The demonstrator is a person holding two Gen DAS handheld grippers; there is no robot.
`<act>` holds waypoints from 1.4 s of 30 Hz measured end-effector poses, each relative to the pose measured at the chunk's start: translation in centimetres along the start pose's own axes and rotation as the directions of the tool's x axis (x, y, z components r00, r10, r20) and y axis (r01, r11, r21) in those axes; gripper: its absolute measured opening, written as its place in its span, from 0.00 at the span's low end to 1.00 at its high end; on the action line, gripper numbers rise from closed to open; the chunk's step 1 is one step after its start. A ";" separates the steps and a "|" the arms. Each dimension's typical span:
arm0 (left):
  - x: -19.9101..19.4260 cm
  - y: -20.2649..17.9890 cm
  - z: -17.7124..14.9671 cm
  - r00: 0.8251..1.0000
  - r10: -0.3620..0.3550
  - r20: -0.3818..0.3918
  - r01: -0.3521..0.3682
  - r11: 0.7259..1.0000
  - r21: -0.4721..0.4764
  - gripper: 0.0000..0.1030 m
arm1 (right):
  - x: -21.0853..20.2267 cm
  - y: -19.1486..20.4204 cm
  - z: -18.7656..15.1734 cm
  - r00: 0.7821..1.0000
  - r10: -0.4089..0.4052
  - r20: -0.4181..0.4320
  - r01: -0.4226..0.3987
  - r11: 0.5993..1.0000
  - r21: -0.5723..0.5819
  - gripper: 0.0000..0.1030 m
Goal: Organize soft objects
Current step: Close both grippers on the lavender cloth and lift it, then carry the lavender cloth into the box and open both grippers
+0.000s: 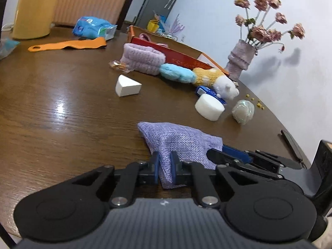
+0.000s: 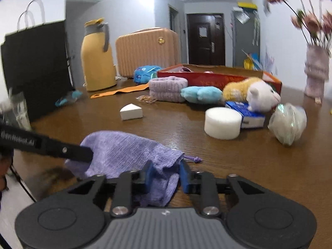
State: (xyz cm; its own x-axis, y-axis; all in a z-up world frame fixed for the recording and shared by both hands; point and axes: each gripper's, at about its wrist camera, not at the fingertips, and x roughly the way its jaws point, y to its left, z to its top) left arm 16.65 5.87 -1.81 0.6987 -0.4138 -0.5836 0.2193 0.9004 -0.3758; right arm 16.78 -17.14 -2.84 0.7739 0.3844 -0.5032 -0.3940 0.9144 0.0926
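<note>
A purple woven drawstring pouch (image 1: 182, 143) lies on the brown table (image 1: 62, 108) near its front edge. My left gripper (image 1: 165, 167) is shut on one end of the pouch. My right gripper (image 2: 166, 177) holds the pouch (image 2: 124, 153) at its mouth end, the blue pads pinching the fabric; it also shows in the left wrist view (image 1: 238, 155). Beyond lie a white foam wedge (image 1: 127, 85), a white foam cylinder (image 1: 209, 106), a wrapped pale ball (image 1: 243, 111), a purple fluffy band (image 1: 143, 59), a blue plush (image 1: 177, 73) and a yellow-white plush animal (image 1: 217, 81).
A red open box (image 2: 217, 77) stands behind the plush toys, a small blue-white box (image 2: 247, 114) under the plush animal. A vase of dried flowers (image 1: 241, 59) stands at the right. A yellow jug (image 2: 97, 58), pink case (image 2: 145, 49), black bag (image 2: 35, 66) and orange strap (image 1: 68, 45) are at the back.
</note>
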 end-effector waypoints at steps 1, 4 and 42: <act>0.2 -0.2 0.0 1.000 0.000 0.001 0.000 1.000 0.009 0.09 | -0.1 0.1 0.0 1.000 0.005 0.001 -0.005 1.000 -0.009 0.16; 0.6 -0.3 0.4 1.000 -0.008 -0.016 0.008 1.000 0.006 0.08 | -0.3 0.2 0.0 0.999 0.031 0.006 -0.031 0.999 -0.026 0.13; 11.8 -1.0 26.4 0.960 0.209 0.185 -0.259 0.915 0.309 0.43 | 18.8 -11.3 26.1 0.992 0.013 -0.123 -0.022 0.997 -0.074 0.35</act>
State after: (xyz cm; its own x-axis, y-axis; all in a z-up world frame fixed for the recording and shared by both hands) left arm 42.70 3.68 10.68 0.8430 -0.1843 -0.5053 0.2302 0.9727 0.0294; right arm 48.70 -16.90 9.13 0.7019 0.3778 -0.6038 -0.4466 0.8938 0.0400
